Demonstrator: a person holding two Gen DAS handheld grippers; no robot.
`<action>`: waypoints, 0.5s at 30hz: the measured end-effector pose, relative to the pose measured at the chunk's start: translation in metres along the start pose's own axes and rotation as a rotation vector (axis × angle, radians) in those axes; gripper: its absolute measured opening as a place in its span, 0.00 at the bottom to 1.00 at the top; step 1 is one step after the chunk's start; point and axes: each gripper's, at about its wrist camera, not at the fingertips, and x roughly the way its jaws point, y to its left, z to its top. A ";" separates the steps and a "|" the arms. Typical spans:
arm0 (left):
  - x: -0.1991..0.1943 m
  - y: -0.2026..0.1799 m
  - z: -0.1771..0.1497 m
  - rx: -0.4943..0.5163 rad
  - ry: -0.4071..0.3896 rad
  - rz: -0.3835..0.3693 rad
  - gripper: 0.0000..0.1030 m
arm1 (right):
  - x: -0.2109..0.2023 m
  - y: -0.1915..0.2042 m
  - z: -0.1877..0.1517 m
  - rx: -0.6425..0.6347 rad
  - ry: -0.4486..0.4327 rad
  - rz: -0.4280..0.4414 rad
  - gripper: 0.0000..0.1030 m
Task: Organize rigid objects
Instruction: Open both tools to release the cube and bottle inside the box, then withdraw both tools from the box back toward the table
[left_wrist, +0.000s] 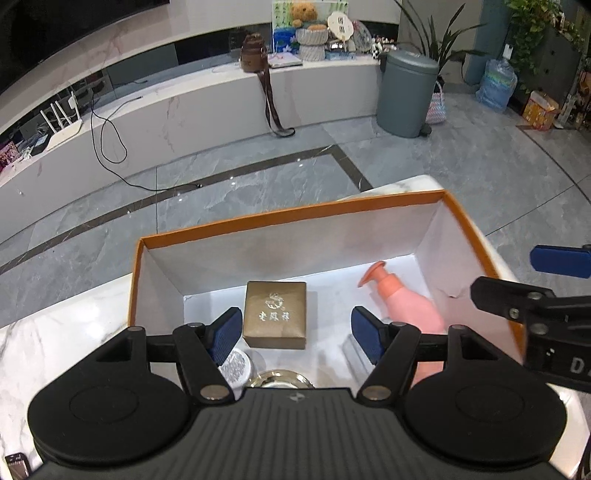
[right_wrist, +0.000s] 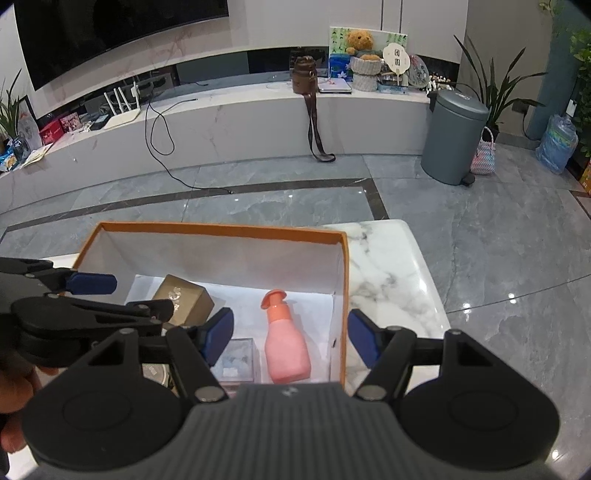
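Observation:
An orange box (left_wrist: 295, 216) with white inner walls stands on the marble table (left_wrist: 55, 332); it also shows in the right wrist view (right_wrist: 221, 230). Inside lie a gold gift box (left_wrist: 275, 314) (right_wrist: 184, 299), a pink pump bottle (left_wrist: 406, 301) (right_wrist: 286, 343), a round silver tin (left_wrist: 236, 367), a shiny metal dish (left_wrist: 282, 380) and a clear plastic case (right_wrist: 238, 360). My left gripper (left_wrist: 297, 334) is open and empty above the box's near part. My right gripper (right_wrist: 291, 338) is open and empty over the pink bottle, straddling the box's right wall.
The table's right corner (right_wrist: 399, 258) lies bare beside the box. Beyond is grey tiled floor (right_wrist: 258, 199), a grey bin (right_wrist: 452, 138), a low marble TV ledge (right_wrist: 240, 122) with a brown bag, toys and cables, and plants at right.

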 end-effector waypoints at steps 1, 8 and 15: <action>-0.006 -0.001 -0.002 0.000 -0.006 -0.001 0.77 | -0.012 0.000 -0.002 -0.007 -0.011 0.003 0.66; -0.048 -0.007 -0.013 -0.004 -0.054 -0.003 0.77 | -0.047 -0.001 -0.006 -0.014 -0.053 0.004 0.66; -0.087 0.000 -0.037 -0.039 -0.091 -0.005 0.77 | -0.083 0.003 -0.020 -0.030 -0.080 0.007 0.66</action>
